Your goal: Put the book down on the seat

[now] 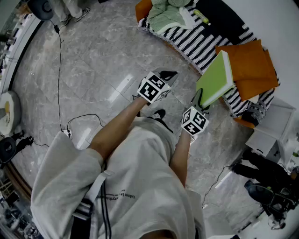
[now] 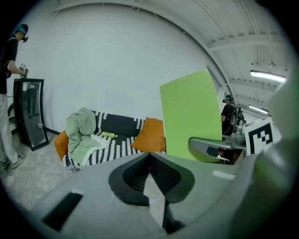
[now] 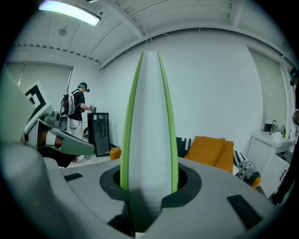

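Green book (image 1: 216, 78) in the air, clamped at one edge between the right gripper's (image 1: 200, 103) fingers, at the near edge of the striped sofa (image 1: 194, 44), close to the orange cushions (image 1: 250, 65). Left gripper (image 1: 167, 76): fingers together, nothing held.

Risks judged:
- The book could be pivoted in so narrow a grip.
- If released on the sloped cushions or the seat edge, it could be tipped to the floor.

Floor is grey marble tile (image 1: 93, 60), and I can see a thin black cable (image 1: 59, 79) trailing across it. Two orange cushions (image 1: 250, 67) lie stacked one on the other. A crumpled pale green blanket (image 1: 170, 16) sits well apart from them. A black glass-door cabinet (image 2: 29, 114) stands against the white wall (image 2: 117, 60), with a person (image 2: 7, 60) just beside it. Strip light (image 3: 70, 12) is lit overhead.
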`<state>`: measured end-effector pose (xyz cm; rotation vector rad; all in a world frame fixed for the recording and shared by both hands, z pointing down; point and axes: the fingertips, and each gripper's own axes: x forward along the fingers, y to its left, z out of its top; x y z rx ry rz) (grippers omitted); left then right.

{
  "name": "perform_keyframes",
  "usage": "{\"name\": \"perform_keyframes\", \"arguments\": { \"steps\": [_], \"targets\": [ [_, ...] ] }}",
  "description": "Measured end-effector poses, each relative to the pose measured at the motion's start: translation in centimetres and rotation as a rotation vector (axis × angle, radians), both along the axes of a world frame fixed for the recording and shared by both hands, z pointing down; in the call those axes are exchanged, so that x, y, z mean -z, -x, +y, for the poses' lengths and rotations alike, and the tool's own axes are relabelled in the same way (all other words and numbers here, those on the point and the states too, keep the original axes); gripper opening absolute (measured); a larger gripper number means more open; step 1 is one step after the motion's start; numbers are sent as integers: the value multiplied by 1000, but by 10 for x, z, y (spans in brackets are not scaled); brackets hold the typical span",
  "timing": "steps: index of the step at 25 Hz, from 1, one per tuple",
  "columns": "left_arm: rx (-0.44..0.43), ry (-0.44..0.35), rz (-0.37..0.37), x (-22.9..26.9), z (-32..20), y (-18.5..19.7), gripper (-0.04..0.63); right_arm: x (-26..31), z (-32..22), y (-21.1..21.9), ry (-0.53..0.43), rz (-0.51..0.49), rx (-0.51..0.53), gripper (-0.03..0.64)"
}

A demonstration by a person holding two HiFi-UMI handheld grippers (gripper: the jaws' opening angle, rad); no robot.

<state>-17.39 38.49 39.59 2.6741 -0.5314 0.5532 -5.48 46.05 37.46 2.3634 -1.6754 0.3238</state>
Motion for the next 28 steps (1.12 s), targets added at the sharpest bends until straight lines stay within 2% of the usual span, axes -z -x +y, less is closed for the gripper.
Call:
{"name": "perform_keyframes", "arguments": {
  "steps": [4,7,14,20,24,28],
  "targets": [
    [36,-22,-46,-5,7,26,2,-10,10,28,32,12,19,118],
    [111,-27,-55,-8,10,59,2,-18,24,52,51,16,25,118],
    [207,-63,-30,4,15,93,2,-21,36,82,64,32,55,120],
    [266,-96,-50,-1,9,96,2,-25,23,90,55,50,136,120],
    [299,-110,-68,2,-1,82,2,-18,-4,76,14,7,207,120],
    [360,-111,-70,8,-13,61,2,-10,-28,60,19,8,312,120]
  ]
}}
